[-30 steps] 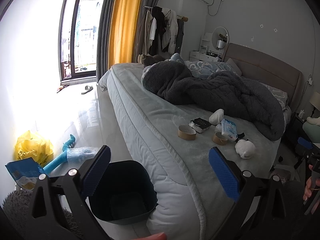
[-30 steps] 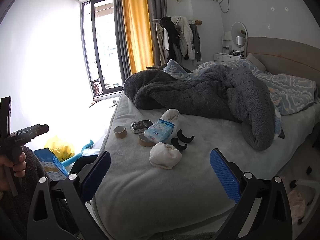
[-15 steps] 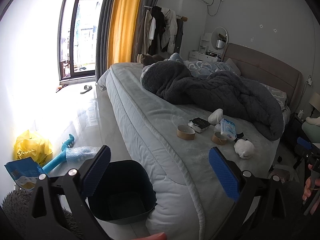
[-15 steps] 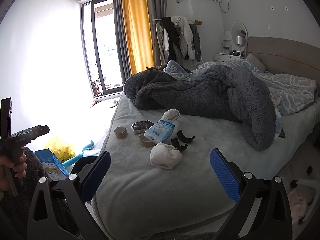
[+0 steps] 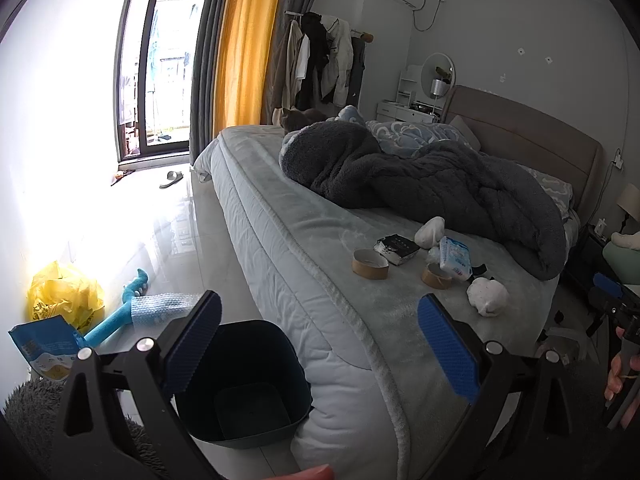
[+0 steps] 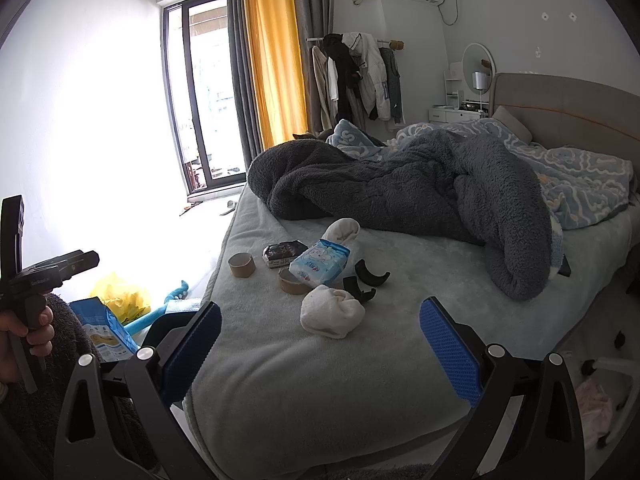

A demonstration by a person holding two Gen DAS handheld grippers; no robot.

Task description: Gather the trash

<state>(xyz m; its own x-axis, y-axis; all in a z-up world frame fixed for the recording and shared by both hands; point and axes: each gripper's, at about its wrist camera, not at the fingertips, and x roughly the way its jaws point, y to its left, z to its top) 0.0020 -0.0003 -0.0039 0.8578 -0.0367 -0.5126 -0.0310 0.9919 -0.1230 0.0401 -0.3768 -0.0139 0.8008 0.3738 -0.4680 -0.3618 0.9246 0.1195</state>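
Observation:
Trash lies on the bed: two cardboard tape rolls [image 6: 241, 265] [image 6: 291, 281], a black packet [image 6: 282, 254], a blue tissue pack [image 6: 319, 267], two white balled socks [image 6: 331, 316] [image 6: 342, 230] and black curved pieces [image 6: 370, 274]. The same items show in the left wrist view, with one roll [image 5: 370, 264] nearest. A dark empty bin [image 5: 244, 384] stands on the floor by the bed corner. My left gripper [image 5: 320, 344] is open and empty above the bin. My right gripper [image 6: 320, 346] is open and empty before the bed's foot.
A grey blanket [image 6: 400, 188] is heaped across the bed. On the floor lie a yellow bag [image 5: 64, 296], a blue pouch [image 5: 44, 346], a blue toy [image 5: 116, 316] and bubble wrap [image 5: 164, 306]. A window door [image 5: 160, 60] is far left.
The left gripper has shifted slightly, so the bed appears a little further right. The right gripper has barely moved. Both stay open.

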